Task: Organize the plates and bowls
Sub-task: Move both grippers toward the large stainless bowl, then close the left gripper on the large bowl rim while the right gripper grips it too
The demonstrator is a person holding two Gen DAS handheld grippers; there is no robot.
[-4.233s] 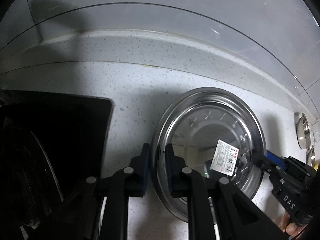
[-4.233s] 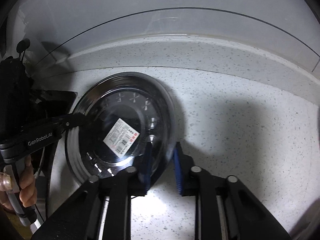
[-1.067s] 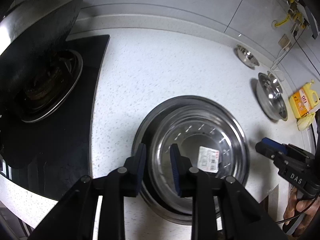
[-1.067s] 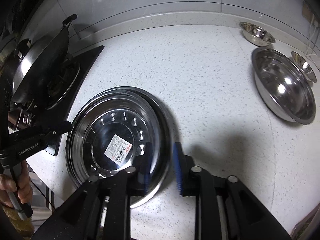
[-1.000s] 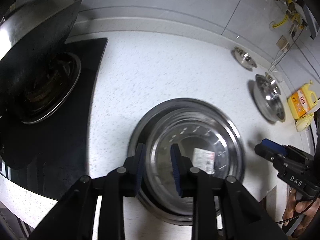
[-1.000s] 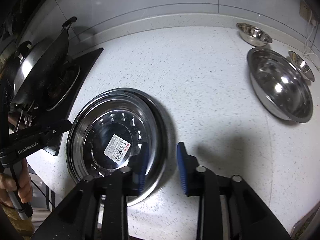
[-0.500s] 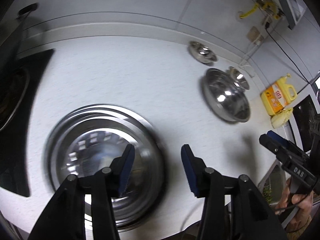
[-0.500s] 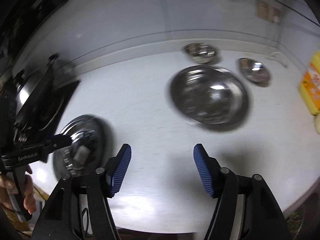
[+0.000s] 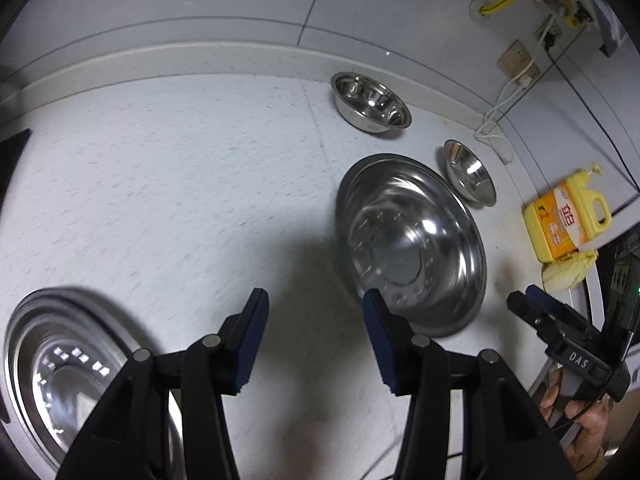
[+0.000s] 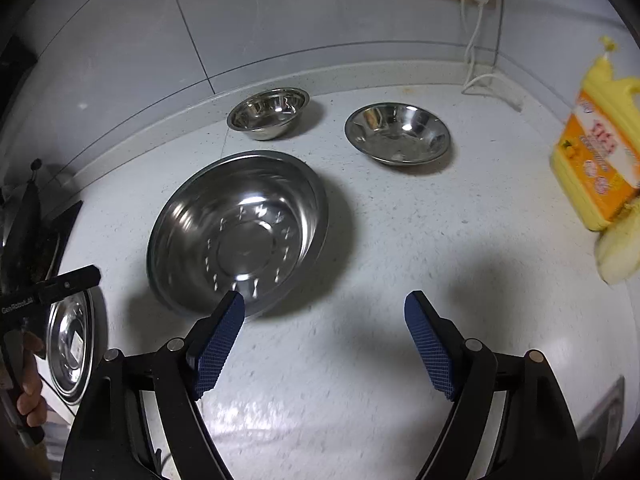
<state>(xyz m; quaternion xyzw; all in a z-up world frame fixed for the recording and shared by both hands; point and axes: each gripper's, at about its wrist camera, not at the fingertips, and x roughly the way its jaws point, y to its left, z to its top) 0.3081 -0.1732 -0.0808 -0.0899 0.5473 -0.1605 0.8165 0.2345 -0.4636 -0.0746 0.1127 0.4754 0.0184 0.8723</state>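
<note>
A stack of steel plates [image 9: 60,372] lies at the lower left of the left wrist view and shows at the left edge of the right wrist view [image 10: 70,348]. A large steel bowl [image 9: 412,244] [image 10: 240,228] sits mid-counter. Two small steel bowls stand behind it, one near the wall [image 9: 370,102] [image 10: 268,112] and one to the right [image 9: 470,172] [image 10: 398,134]. My left gripper [image 9: 316,336] is open and empty, above the counter between the plates and the large bowl. My right gripper [image 10: 324,340] is open and empty, just in front and right of the large bowl.
A yellow detergent bottle [image 9: 568,216] [image 10: 600,152] with a pale cloth [image 10: 620,248] stands at the right. A white cable [image 10: 476,36] runs from a wall socket to the counter. The stove edge [image 10: 48,240] and a pan are at the far left.
Both grippers have let go of the plate stack, opened wide and swung right toward the bowls. The plates now lie on the counter to the left.
</note>
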